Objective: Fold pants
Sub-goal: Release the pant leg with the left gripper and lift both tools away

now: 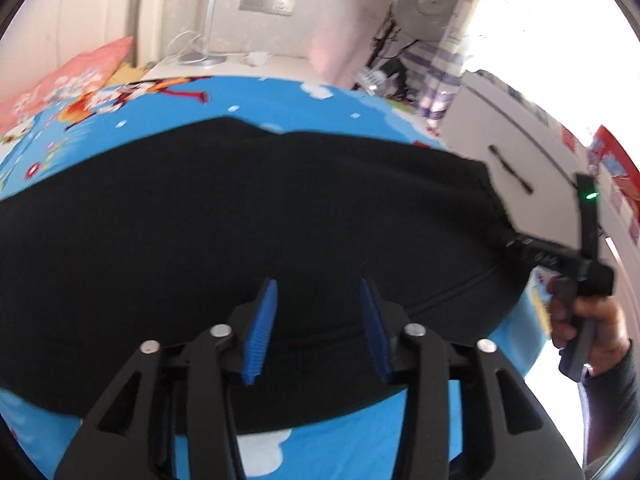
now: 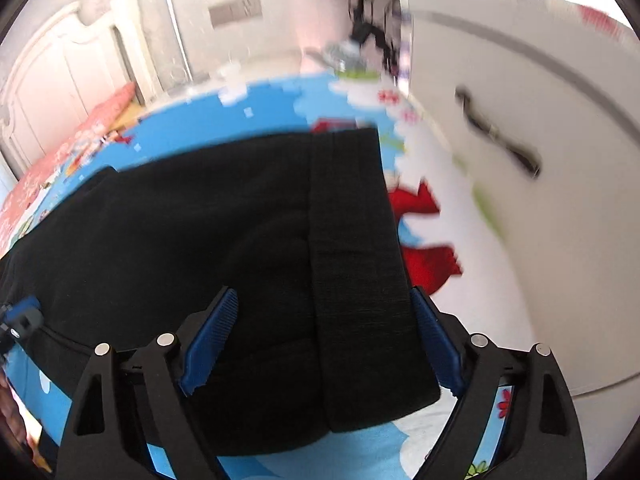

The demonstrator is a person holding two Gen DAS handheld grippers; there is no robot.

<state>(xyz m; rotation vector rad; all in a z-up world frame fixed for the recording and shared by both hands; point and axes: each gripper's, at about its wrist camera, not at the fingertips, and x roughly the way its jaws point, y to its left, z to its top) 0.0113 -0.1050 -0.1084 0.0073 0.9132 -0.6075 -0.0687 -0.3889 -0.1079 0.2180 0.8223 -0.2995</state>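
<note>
Pants (image 1: 248, 216) on bedsheet (image 1: 256, 96), wardrobe (image 2: 520, 152) beside

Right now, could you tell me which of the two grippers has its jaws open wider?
The right gripper: its blue pads straddle the ribbed waistband of the black pants, untouching. The left gripper is open too, but its pads sit closer together above the fabric.

My left wrist camera looks forward and down past its claw (image 1: 318, 328), close over the black fabric pants (image 1: 240, 220) on the blue cartoon-print bed sheet (image 1: 260, 96), facing the far wall. My right wrist camera faces likewise, nearer the pants' right end by the white cabinet (image 2: 520, 160). Both views share the pants, the sheet and the cabinet.
</note>
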